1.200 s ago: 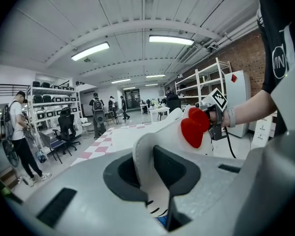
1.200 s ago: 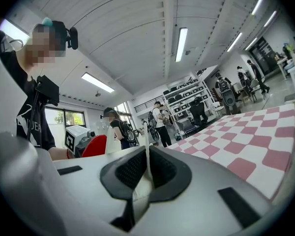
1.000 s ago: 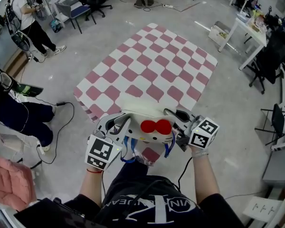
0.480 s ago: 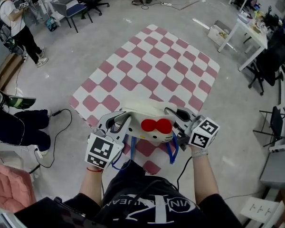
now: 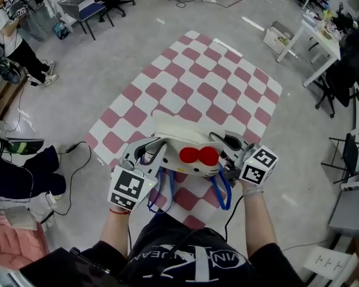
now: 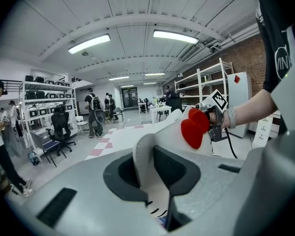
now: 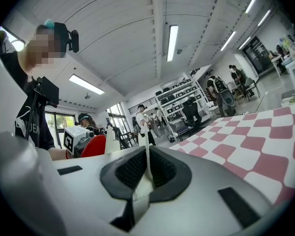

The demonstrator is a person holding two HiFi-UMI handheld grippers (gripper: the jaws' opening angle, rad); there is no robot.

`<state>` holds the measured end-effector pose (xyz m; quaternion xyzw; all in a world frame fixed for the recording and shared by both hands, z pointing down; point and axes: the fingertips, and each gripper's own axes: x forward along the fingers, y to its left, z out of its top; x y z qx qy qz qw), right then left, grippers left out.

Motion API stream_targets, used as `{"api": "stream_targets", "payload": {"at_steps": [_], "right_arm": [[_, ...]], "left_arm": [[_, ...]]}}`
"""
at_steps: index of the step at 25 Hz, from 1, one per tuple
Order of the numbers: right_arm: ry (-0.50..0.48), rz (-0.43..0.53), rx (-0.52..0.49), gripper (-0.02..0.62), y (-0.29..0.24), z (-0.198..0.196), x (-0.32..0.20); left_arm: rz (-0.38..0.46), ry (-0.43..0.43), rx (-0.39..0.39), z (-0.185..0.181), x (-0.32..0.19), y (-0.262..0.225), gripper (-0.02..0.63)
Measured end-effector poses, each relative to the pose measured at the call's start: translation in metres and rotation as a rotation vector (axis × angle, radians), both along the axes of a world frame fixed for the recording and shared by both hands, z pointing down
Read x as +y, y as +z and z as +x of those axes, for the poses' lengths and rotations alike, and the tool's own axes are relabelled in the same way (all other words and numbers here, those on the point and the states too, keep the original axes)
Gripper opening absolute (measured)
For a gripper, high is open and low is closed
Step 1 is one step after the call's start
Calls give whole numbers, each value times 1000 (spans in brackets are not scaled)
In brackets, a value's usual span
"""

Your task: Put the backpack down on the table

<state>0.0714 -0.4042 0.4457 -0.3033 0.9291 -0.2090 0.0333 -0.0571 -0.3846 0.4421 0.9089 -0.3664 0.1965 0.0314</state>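
Observation:
A white backpack with a red bow hangs between my two grippers, over the near edge of the pink-and-white checked table. Its blue straps dangle below. At the backpack's left side my left gripper is shut on it; in the left gripper view the white flap sits pinched between the jaws, with the bow beyond. My right gripper is shut on the right side, clamping a thin white edge. The table spreads out at the right of the right gripper view.
Grey floor surrounds the table. A white desk and dark chairs stand at the right. A person stands at the far left, another sits at the left edge, and a black cable lies on the floor.
The backpack and both grippers have come forward over the table's near edge; the checked top now lies under the dangling straps. Both grips are unchanged.

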Motion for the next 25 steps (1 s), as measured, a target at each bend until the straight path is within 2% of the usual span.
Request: {"api": "stream_targets", "payload": {"at_steps": [14,21,25], "right_arm": [[18,-23,-11,11,-1,-4,-76],[15,-27,-29,11,-1,-7,-81],[30,2,-36,11,-11,-8,-90]], "left_arm": [[-4,36,16,-2,-73,-8,57],[8,37,39,-4,-80,-14,57],[19,28,48,-5,-92,-20,57]]}}
